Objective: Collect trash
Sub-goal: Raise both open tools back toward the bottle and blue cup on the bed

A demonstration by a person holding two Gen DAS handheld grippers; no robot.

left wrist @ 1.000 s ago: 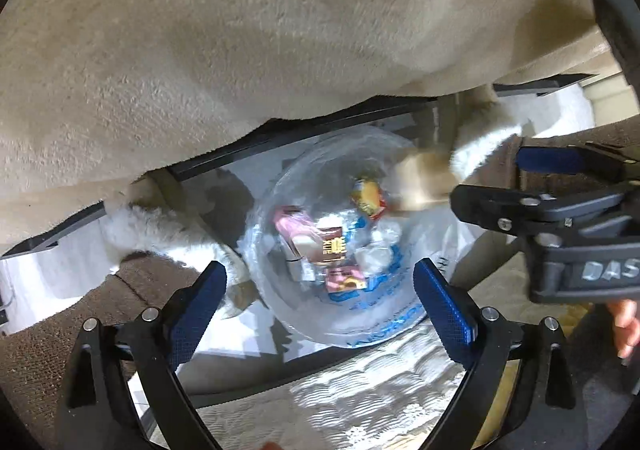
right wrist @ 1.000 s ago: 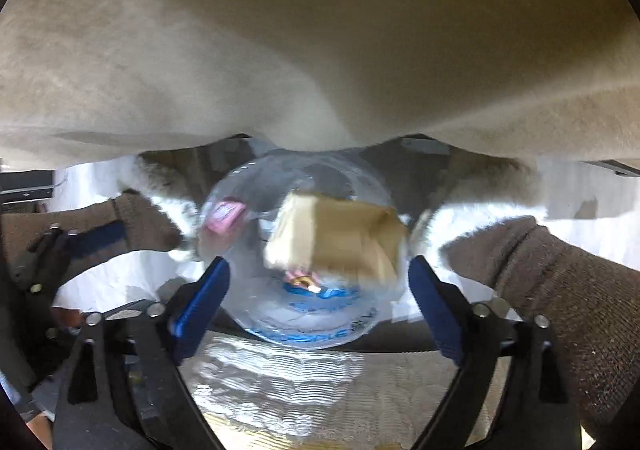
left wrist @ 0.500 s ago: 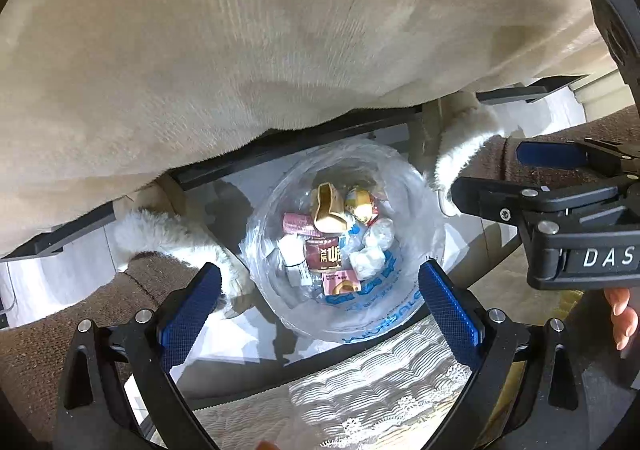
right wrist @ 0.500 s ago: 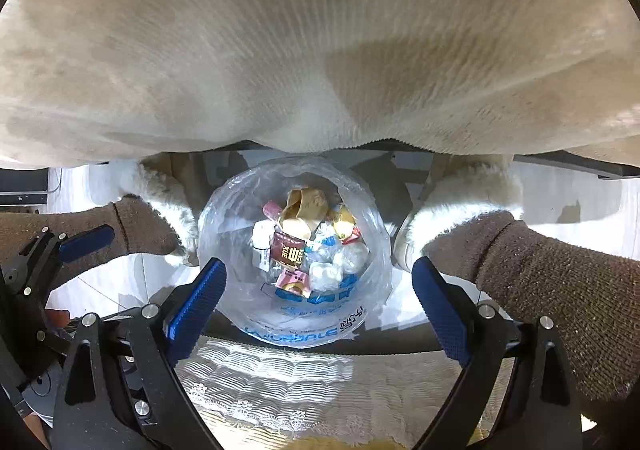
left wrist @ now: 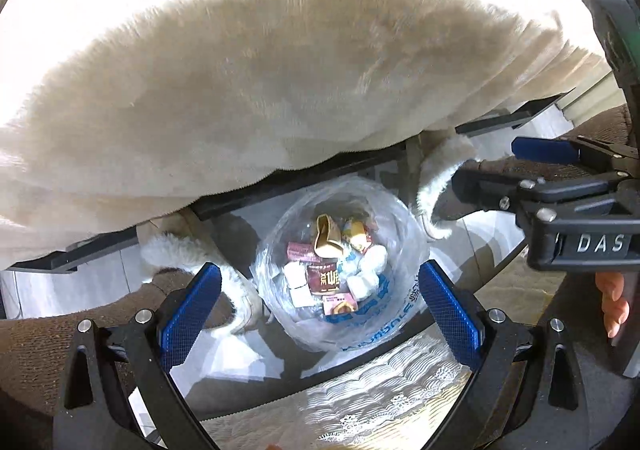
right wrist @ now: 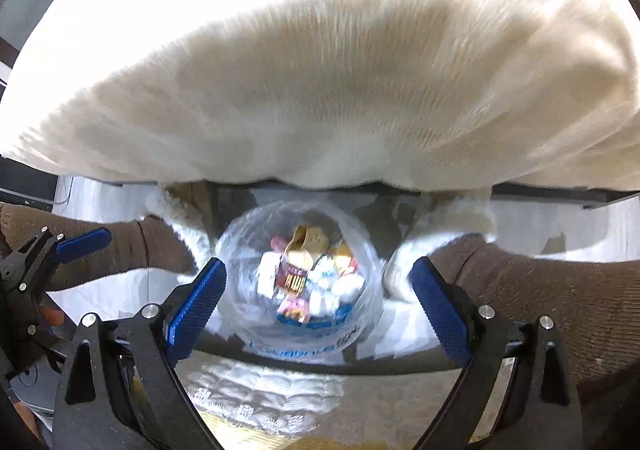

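Note:
A clear plastic trash bag stands open on the floor, between a person's feet in white fluffy slippers. It holds several wrappers, white wads and a tan crumpled paper on top. My left gripper hangs open above the bag with nothing between its blue pads. My right gripper is also open and empty over the bag. In the left wrist view the right gripper reaches in from the right; in the right wrist view the left gripper shows at the left edge.
A fluffy beige garment fills the upper half of both views. Brown trouser legs flank the bag. A black frame bar runs behind the bag. A pale patterned cloth lies along the near edge.
The tan paper dropped from between the right gripper's fingers and now lies in the bag. Both grippers have pulled back and tilted up, so the bag looks smaller.

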